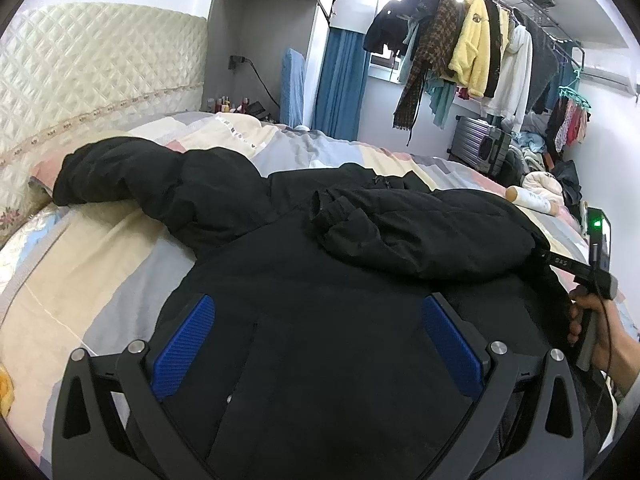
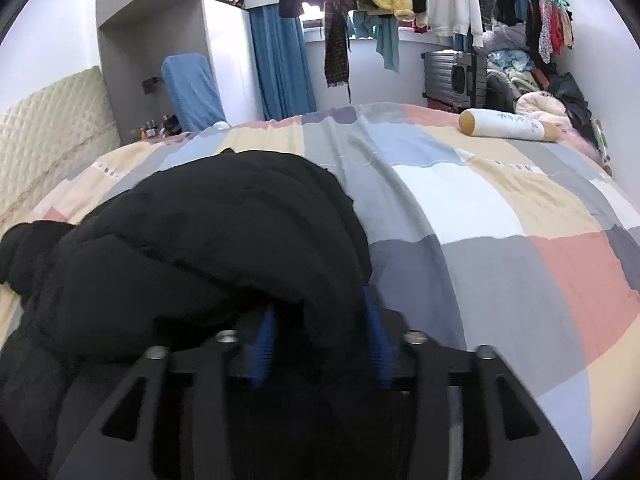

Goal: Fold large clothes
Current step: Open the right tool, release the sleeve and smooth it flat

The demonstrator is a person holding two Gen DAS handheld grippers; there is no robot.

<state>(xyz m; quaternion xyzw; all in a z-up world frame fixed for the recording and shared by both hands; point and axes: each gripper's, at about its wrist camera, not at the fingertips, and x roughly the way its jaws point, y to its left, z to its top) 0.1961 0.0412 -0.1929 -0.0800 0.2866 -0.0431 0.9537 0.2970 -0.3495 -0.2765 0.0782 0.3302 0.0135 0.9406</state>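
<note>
A large black padded jacket (image 1: 328, 264) lies spread on the bed. Its left sleeve (image 1: 120, 172) stretches toward the headboard, and its right sleeve (image 1: 420, 232) is folded across the body. My left gripper (image 1: 316, 312) is open and hovers over the jacket's lower body, blue pads wide apart. My right gripper (image 2: 320, 312) is shut on a bunched fold of the jacket (image 2: 208, 240) at its right side, the fabric covering its blue pads (image 2: 264, 340). The right gripper also shows at the right edge of the left wrist view (image 1: 560, 264), held in a hand.
The bed has a patchwork cover (image 2: 500, 220) and a quilted headboard (image 1: 80, 80). A bolster pillow (image 2: 508, 126) lies at the far side. A clothes rail (image 1: 480, 52), a suitcase (image 2: 452, 76) and a pile of clothes (image 2: 552, 96) stand beyond the bed.
</note>
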